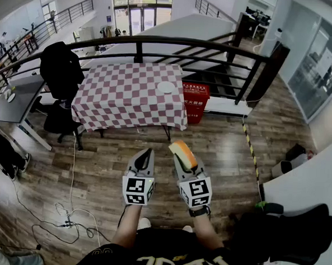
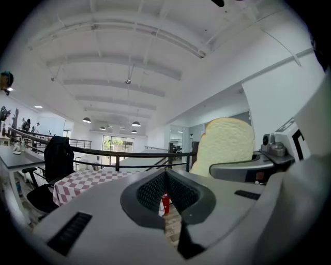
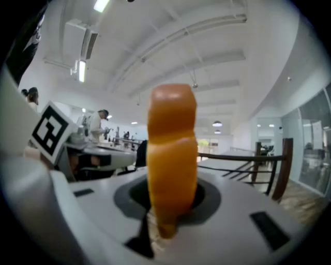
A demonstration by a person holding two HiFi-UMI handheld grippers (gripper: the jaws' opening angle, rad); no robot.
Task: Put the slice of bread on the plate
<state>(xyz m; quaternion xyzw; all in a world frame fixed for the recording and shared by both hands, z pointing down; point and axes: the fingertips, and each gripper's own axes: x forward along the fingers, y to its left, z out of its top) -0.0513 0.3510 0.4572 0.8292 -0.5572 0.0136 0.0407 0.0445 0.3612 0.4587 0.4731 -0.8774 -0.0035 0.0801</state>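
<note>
right gripper (image 1: 186,166): pinching bread (image 1: 182,149), frame centre | left gripper (image 1: 147,154): jaws pressed together, holding nothing | plate (image 1: 166,87): on checked table (image 1: 123,96), upper centre

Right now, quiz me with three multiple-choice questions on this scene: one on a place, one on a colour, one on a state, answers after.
1. Where is the plate?
A on the checkered table
B in a sink
C on a shelf

2. What colour is the box beside that table?
A blue
B red
C green

3. What is the right tool doing?
A standing open, empty
B gripping the slice of bread
C lying on the table

Answers:
1 A, the head view shows it near the table's right edge.
2 B, it stands red at the table's right.
3 B, its jaws pinch the slice's lower end.
</note>
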